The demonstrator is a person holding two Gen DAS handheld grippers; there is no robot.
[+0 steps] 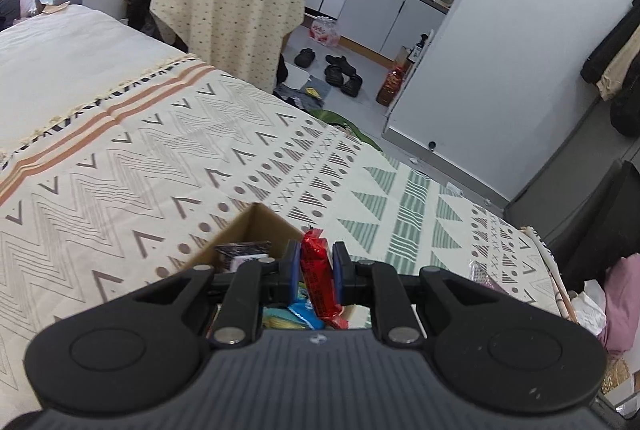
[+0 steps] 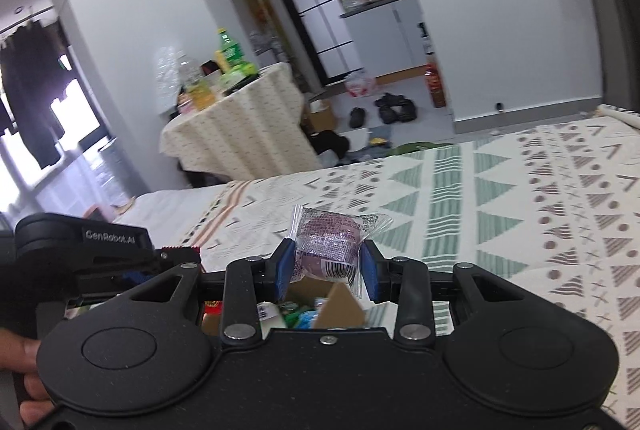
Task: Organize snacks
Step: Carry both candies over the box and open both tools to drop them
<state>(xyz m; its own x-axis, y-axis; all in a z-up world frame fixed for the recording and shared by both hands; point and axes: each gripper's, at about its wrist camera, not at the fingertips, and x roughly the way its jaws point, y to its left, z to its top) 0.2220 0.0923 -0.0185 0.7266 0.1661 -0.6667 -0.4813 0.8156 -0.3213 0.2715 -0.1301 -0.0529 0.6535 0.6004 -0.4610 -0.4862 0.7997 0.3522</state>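
left gripper (image 1: 316, 270) tilted down, clamped on red snack bar (image 1: 318, 272) over cardboard box (image 1: 256, 226) | right gripper (image 2: 325, 266) angled down, clamped on purple wrapped snack (image 2: 326, 244)

- My right gripper (image 2: 325, 264) pinches a purple snack in a clear wrapper (image 2: 326, 244) between its blue pads.
- Under it sits an open cardboard box (image 2: 340, 304) with packets inside, on the patterned bedspread (image 2: 520, 210).
- My left gripper (image 2: 120, 254) shows at the left edge.

Bed (image 1: 132, 166) with patterned blanket (image 1: 360, 186) — open cardboard box (image 1: 256, 226) on it
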